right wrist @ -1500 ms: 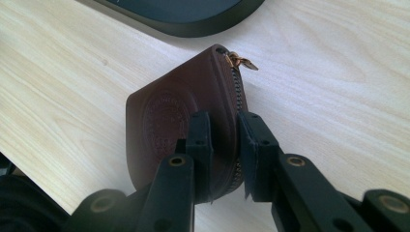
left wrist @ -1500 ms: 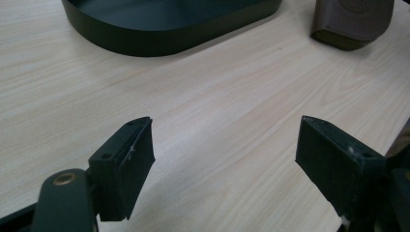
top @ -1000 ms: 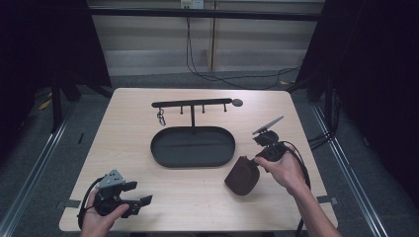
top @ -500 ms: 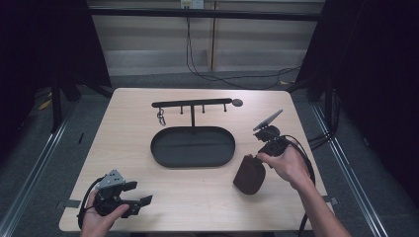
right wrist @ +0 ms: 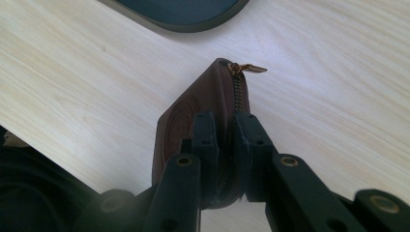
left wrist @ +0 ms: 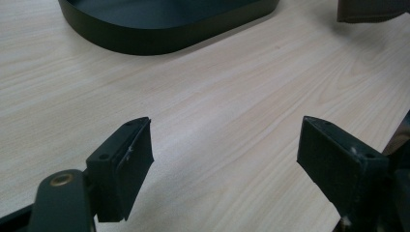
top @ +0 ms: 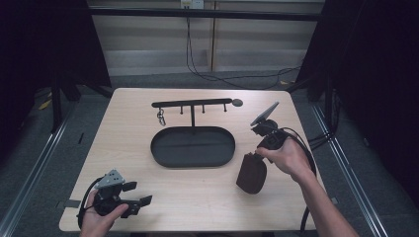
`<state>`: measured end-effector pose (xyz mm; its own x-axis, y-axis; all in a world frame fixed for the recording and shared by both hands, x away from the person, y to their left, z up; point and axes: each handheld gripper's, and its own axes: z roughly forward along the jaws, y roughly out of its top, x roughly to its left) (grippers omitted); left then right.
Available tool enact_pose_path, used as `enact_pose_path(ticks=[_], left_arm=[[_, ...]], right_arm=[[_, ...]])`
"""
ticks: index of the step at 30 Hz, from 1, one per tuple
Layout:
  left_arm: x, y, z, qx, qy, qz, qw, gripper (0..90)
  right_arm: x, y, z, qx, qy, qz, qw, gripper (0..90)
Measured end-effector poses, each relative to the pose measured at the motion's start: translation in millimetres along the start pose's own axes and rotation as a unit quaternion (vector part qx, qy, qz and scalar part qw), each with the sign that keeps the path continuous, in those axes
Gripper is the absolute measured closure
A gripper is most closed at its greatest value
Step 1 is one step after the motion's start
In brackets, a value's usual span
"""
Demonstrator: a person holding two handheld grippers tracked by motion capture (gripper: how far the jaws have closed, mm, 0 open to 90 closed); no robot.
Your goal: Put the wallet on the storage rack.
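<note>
We are working at a pale wood tabletop (top: 123,148) ringed by dark curtains, right claw (right wrist: 226,140) pinching a brown zipped pouch (top: 251,173) beside the black oval tray (top: 192,147), left claw (left wrist: 225,159) gaping wide, pouch's underside hiding from us.

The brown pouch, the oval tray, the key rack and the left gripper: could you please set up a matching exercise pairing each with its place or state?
Things:
1. brown pouch
2. oval tray
3. key rack
4. left gripper

States:
A. open, holding nothing, at the table's near left
B. pinched between the right gripper's jaws
C. standing at the tray's far edge, a key ring on one peg
D. black, mid-table, empty

Pairs: 1-B, 2-D, 3-C, 4-A
</note>
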<state>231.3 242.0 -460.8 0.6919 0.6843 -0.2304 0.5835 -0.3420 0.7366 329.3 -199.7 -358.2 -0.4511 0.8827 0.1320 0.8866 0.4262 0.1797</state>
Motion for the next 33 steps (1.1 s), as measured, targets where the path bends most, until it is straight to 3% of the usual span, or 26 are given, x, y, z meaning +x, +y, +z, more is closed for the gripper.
enact_pose_path(ticks=[9, 18, 33], left_arm=[[0.2, -0.1, 0.7, 0.003, -0.002, 0.001, 1.0, 19.6], [-0.2, 0.3, 1.9, 0.006, -0.006, 0.004, 1.0, 17.8], [0.1, 0.7, -0.4, -0.003, -0.017, 0.007, 0.9998, 16.3]], right_arm=[[0.3, 6.9, -8.4, -0.006, -0.011, -0.002, 0.9999, 80.1], [0.8, 16.9, -15.6, -0.018, -0.004, -0.005, 0.9998, 80.2], [3.3, 38.0, -17.2, -0.02, -0.009, -0.002, 0.9998, 80.4]])
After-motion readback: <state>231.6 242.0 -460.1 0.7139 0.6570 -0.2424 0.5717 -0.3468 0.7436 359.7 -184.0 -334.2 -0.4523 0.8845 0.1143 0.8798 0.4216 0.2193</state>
